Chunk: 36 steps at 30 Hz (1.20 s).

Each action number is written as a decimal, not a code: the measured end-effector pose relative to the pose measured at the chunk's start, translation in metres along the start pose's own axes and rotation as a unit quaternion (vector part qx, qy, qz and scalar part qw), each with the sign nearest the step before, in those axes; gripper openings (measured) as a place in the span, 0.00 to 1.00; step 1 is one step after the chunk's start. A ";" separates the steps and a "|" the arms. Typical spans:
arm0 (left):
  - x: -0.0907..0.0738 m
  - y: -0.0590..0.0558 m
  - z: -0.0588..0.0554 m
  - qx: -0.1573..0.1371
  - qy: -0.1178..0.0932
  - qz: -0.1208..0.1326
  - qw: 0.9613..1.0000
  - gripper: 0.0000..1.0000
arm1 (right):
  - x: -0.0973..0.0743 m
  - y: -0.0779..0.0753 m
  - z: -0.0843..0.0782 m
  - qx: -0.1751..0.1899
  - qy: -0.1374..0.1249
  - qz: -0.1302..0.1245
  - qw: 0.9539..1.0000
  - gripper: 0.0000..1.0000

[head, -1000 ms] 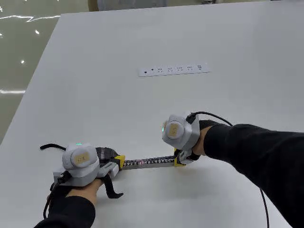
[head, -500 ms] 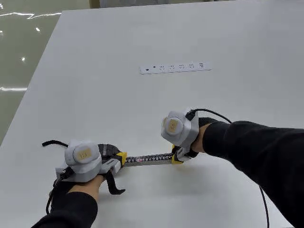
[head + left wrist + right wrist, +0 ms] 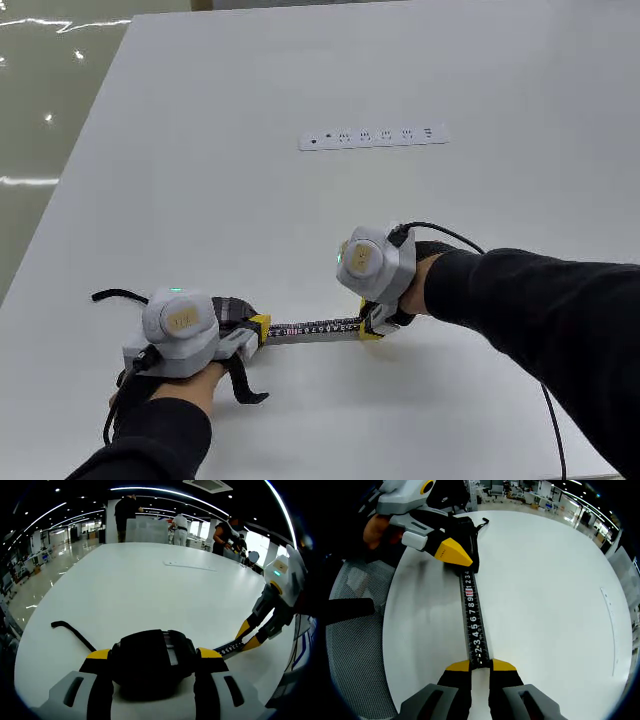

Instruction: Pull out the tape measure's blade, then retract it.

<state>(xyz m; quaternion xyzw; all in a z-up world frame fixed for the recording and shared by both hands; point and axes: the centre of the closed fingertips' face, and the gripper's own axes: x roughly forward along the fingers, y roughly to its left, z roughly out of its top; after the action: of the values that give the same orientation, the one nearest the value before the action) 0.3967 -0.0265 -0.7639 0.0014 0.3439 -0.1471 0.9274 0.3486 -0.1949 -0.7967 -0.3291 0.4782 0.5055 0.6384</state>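
Observation:
The black tape measure case (image 3: 152, 657) lies on the white table, and my left gripper (image 3: 154, 656) is shut on it; in the head view it sits at the lower left (image 3: 228, 312). Its blade (image 3: 474, 625) runs flat along the table from the case (image 3: 465, 535) to my right gripper (image 3: 480, 666), which is shut on the blade's tip. The head view has the blade (image 3: 312, 329) stretched a short way between my left gripper (image 3: 250, 330) and my right gripper (image 3: 370, 325). A black wrist strap (image 3: 72, 630) trails from the case.
A white power strip (image 3: 373, 136) lies farther back on the table (image 3: 250, 180). The table's left edge borders a glossy floor (image 3: 40, 120). Several people stand beyond the far end (image 3: 177, 522). A mesh chair (image 3: 355, 645) is beside the table.
The stretch of blade between the grippers has grown a little shorter as the two hands drew closer. Both grips are unchanged; the camera has shifted slightly.

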 end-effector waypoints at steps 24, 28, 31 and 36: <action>0.000 -0.001 -0.001 0.001 0.007 -0.015 1.000 0.61 | 0.006 0.002 0.014 -0.001 -0.021 0.002 1.000 0.09; 0.000 -0.002 -0.001 0.003 0.006 -0.013 1.000 0.61 | 0.007 0.002 0.018 -0.006 -0.023 -0.001 1.000 0.09; 0.000 -0.002 -0.001 0.003 0.006 -0.013 1.000 0.61 | 0.008 0.002 0.020 -0.003 -0.028 0.000 1.000 0.09; 0.000 -0.002 -0.001 0.003 0.007 -0.013 1.000 0.61 | 0.011 0.003 0.024 0.019 -0.033 0.001 0.999 0.09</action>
<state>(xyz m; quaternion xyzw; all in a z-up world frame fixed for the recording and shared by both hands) 0.3955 -0.0287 -0.7643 0.0004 0.3499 -0.1600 0.9230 0.3528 -0.1684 -0.7987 -0.2996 0.4665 0.5081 0.6592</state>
